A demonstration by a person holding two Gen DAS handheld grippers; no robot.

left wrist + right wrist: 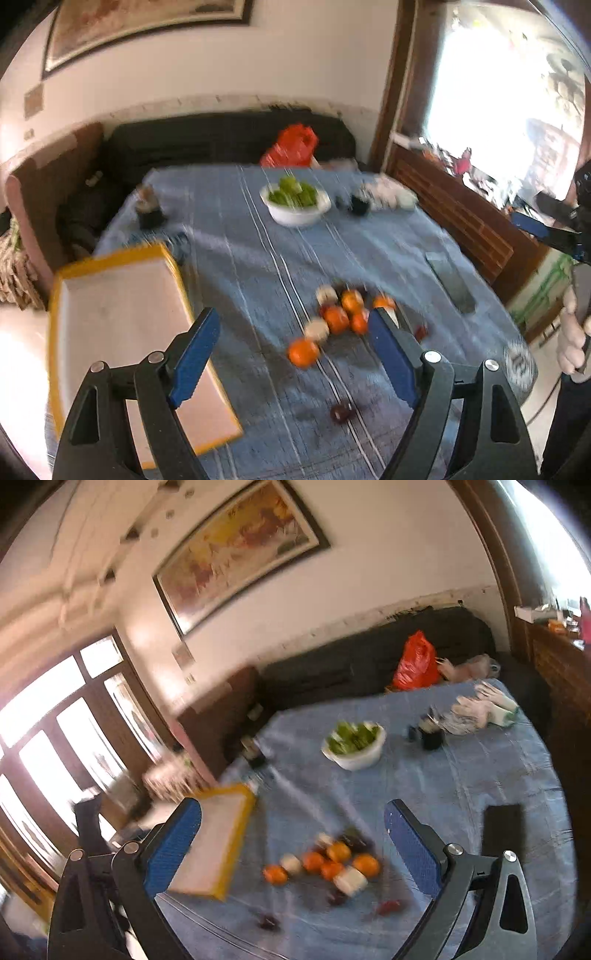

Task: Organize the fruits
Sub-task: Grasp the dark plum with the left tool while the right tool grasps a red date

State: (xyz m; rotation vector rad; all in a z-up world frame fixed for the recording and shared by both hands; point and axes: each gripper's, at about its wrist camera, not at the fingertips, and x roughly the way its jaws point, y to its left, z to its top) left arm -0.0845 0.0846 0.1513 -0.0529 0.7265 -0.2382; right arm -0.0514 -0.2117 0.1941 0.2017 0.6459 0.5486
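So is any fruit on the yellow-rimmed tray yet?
No, the tray shows only its bare white surface, and the oranges sit on the blue tablecloth beside it.

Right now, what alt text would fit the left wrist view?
The open, empty left claw hangs above a blue tablecloth with a loose cluster of oranges and pale fruits. A yellow-rimmed tray lies at left, and a white bowl of greens sits farther back. The image is motion-blurred.
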